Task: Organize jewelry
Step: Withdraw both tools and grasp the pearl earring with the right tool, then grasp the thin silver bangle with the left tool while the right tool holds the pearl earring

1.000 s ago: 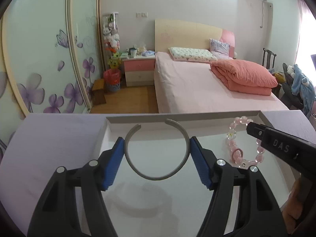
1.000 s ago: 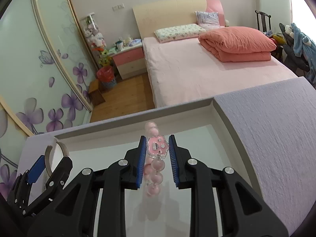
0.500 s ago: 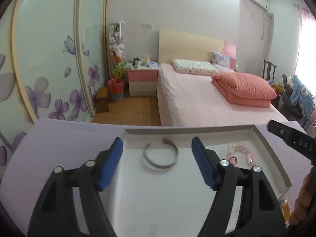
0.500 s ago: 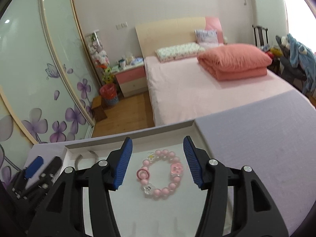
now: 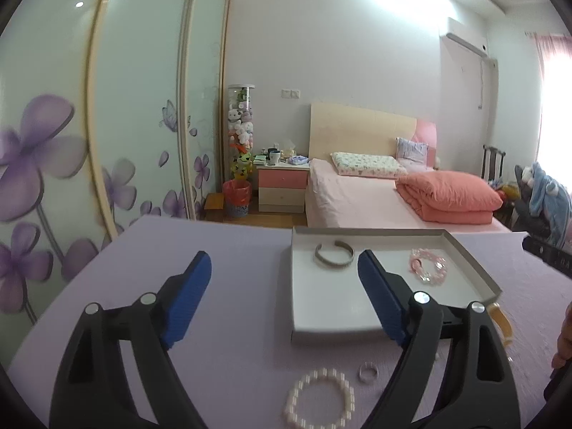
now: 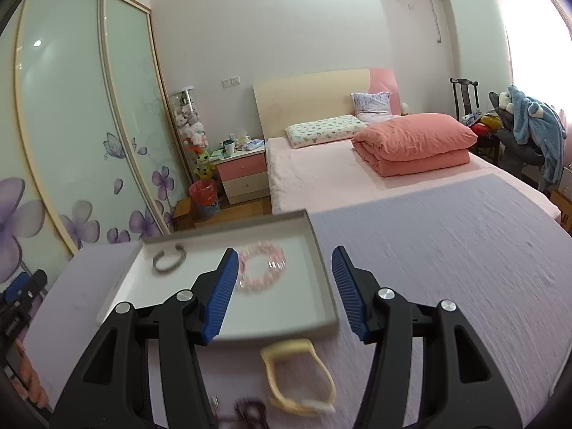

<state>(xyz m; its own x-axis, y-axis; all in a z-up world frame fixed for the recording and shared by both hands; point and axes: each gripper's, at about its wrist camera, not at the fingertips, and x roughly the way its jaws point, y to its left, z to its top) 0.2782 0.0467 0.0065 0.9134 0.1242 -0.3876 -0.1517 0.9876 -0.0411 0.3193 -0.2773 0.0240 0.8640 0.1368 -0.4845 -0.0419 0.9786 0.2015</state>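
1. Looking along the left gripper [image 5: 284,295], I see its jaws spread wide and empty; they have just been opening, and nothing sits between them now.
2. The silver cuff [image 5: 334,258] lies flat inside the grey tray [image 5: 475,268], toward the tray's far left corner, clear of the wall. I judge it sits there because that corner leaves the rest of the tray floor free for more pieces.
3. The right gripper [image 6: 284,293] is also released, jaws parted with nothing gripped; they opened within the last second.
4. The pink bead bracelet [image 6: 262,266] rests in the same tray, to the right of the cuff and apart from it, so the two should not tangle.
5. Outside the tray, on the purple table, three pieces wait in front of its near wall: a white bead bracelet [image 5: 320,397], a small ring [image 5: 368,373] beside it, and an amber bangle [image 6: 298,375] just off the tray's near right corner.
6. My reading: two items are sorted, three remain, and both grippers are free to fetch them.
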